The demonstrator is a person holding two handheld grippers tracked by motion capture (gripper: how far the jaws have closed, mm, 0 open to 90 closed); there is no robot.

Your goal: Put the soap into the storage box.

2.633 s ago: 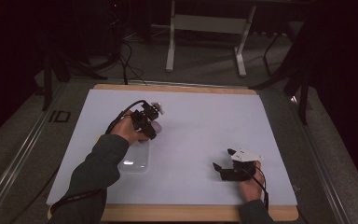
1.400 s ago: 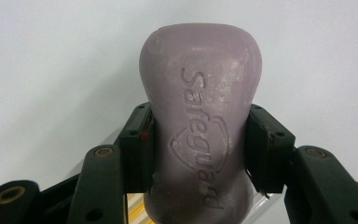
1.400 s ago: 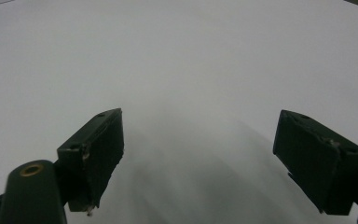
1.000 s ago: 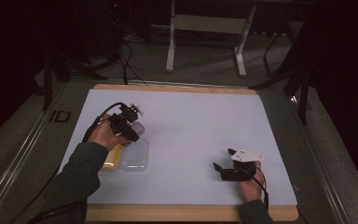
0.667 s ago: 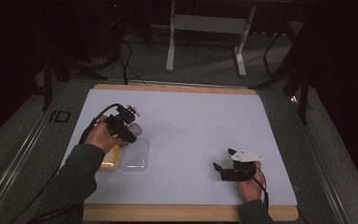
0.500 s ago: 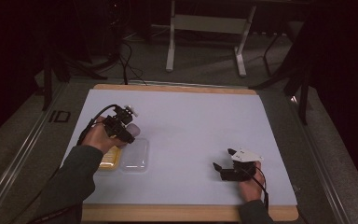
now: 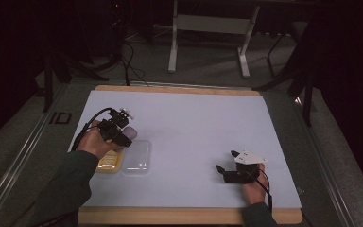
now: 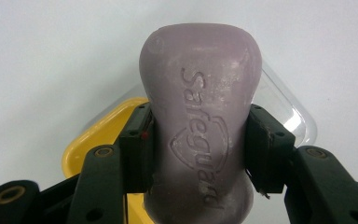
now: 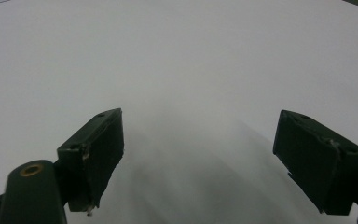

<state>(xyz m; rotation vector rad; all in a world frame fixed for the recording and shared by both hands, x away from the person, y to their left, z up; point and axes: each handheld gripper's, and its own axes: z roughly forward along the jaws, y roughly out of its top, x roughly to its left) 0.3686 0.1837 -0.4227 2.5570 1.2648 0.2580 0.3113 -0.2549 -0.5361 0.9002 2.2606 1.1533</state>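
Overhead, left gripper [image 7: 123, 135] clamped around purple soap bar [image 8: 200, 135], above yellow tray [image 7: 108, 161].

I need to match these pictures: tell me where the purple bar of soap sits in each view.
High view: the purple bar of soap is left of centre, at the left gripper.
Left gripper view: centre, clamped between both jaws.
Right gripper view: not in it.
Shared landmark: the yellow soap dish beside the clear plastic lid.

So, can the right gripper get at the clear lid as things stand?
Probably yes: the right gripper is open and empty, with bare white mat between it and the clear lid. The left gripper hovers close by.
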